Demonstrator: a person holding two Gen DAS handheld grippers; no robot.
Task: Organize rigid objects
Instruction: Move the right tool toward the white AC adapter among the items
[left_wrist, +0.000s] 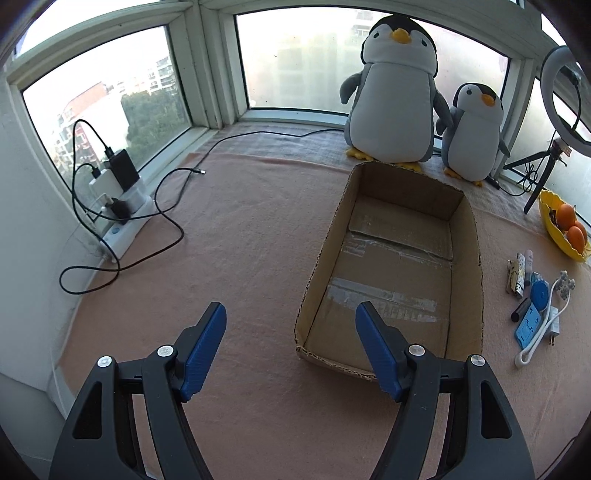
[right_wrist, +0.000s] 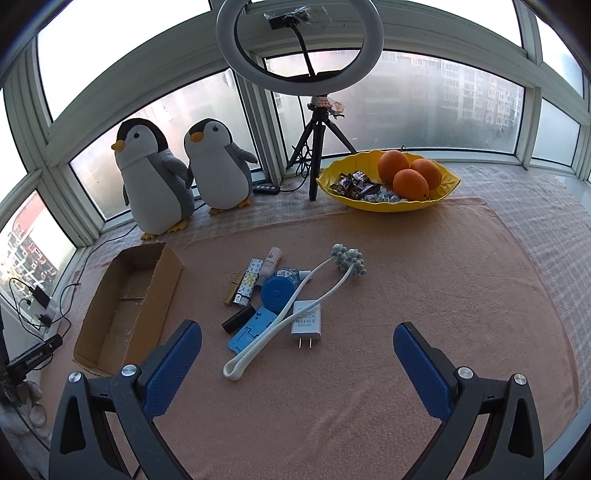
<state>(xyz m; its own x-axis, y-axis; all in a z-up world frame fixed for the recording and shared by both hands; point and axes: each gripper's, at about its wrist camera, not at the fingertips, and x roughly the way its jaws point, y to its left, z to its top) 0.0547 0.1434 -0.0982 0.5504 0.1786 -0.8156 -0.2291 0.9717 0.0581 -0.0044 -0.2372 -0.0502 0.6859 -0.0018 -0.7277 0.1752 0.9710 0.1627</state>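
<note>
Lower centre of both views: fingers spread, grasping nothing; box (left_wrist: 476, 258) unfilled. Next: right gripper (right_wrist: 297, 354) onto charger (right_wrist: 307, 317).

White lettering reading "GenRobot.AI" stands on the black bar-shaped device (right_wrist: 31, 356) at the left edge of the right wrist view, while the print on the white plug-in charger (right_wrist: 307, 320) is too small to read.
</note>
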